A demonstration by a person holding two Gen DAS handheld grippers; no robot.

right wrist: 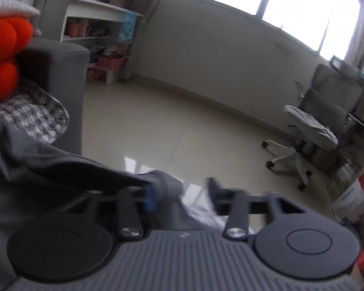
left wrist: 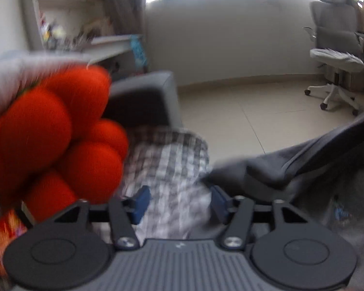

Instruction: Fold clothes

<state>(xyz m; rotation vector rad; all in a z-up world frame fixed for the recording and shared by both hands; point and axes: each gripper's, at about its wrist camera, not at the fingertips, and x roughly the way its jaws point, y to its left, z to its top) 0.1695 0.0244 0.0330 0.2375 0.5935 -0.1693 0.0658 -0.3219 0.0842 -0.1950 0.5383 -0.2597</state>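
Draping from right gripper (right wrist: 179, 196): dark grey garment (right wrist: 60, 165), jaws apart | left gripper (left wrist: 179, 201): released, garment just right.

Bright window (right wrist: 301, 2) glare, motion blur, fisheye

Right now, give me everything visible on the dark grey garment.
The dark grey garment looks like soft, matte knit fabric, crumpled and unfolded. In the left wrist view it rises in a taut ridge toward the right edge, beside the checked cloth. In the right wrist view a bunched end lies between the open jaws of the right gripper, against the left pad. Motion blur hides seams and type.
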